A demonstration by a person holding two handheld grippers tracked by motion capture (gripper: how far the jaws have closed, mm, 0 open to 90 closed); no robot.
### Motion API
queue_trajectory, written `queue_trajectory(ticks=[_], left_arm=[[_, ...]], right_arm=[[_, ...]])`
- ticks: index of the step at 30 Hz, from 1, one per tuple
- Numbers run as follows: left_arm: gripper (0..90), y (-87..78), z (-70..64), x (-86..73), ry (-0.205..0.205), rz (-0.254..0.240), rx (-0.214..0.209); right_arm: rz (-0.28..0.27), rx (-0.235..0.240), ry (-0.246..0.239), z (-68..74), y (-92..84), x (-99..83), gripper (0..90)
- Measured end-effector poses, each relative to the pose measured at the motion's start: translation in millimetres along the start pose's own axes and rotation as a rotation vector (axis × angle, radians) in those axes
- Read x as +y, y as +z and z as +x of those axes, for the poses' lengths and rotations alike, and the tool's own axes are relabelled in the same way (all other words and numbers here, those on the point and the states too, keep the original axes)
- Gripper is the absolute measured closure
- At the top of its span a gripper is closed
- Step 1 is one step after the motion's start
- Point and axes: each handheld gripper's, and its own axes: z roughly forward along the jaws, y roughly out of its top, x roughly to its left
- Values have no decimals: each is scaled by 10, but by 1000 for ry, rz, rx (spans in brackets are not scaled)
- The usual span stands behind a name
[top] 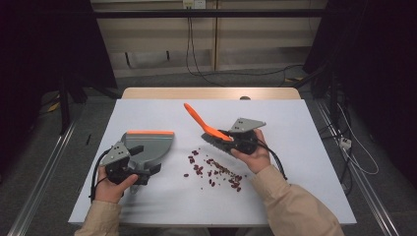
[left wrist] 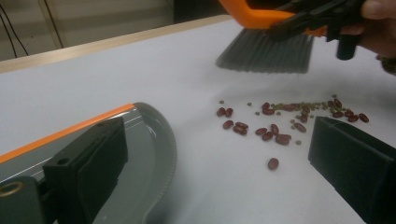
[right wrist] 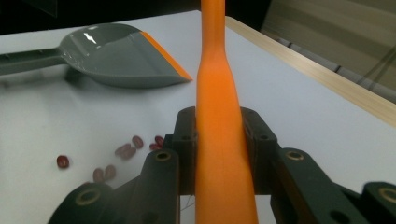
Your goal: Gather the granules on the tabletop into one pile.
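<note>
Two tools are in our grippers for sweeping the scattered red beans point(top: 214, 171) into a dustpan. Our right gripper point(top: 231, 139) is clenched on the orange handle of the hand brush point(top: 206, 127), the jaws pressing both sides of the handle just above the grey bristles point(left wrist: 266, 52). From the bean pile the brush sits at about one o'clock, lifted off the white table point(top: 295, 196), with its handle pointing away toward eleven o'clock. Our left gripper point(top: 140, 167) holds the grey dustpan point(top: 150, 145) by its stub handle, at nine o'clock from the beans and well apart from them; in the left gripper view the near jaw lies against the pan, yet we cannot tell how firmly the pair bites.

We judge the brush light and stiff in the handle, soft at the bristles, so the grip near the head gives good control. Smooth plastic may twist in the jaws if we press hard. Small, hard and round, the beans, with tiny green bits among them, will roll and skip, so short gentle strokes toward nine o'clock suit. Light and rigid, the dustpan needs its orange lip point(top: 150, 132) flat on the table
</note>
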Motion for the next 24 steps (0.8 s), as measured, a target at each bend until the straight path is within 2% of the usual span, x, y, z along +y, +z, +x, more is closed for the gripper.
queue_trajectory(ticks=[1,2,6,7,11,12,14,20,24], left_arm=[[47,-6,2,1,0,-3,8],[47,-6,2,1,0,-3,8],[47,-27,4,8,-4,-10,14],[47,-31,6,7,-6,-10,20],[47,-32,9,4,-15,-8,22],[47,-32,10,4,-16,-10,21],[47,-33,16,0,-12,-7,24],[49,-48,39,-17,-13,-10,31],[49,-48,39,-17,-15,-11,29]], right_arm=[[1,27,0,-78,127,17,705],[1,27,0,-78,127,17,705],[-2,64,-21,-203,373,19,705],[8,64,-41,-241,463,10,705],[42,76,-82,-281,589,-15,705],[43,115,-89,-275,635,-41,705],[48,138,-109,-234,640,-37,704],[82,201,-165,-52,576,-27,698],[99,217,-192,67,511,-43,693]])
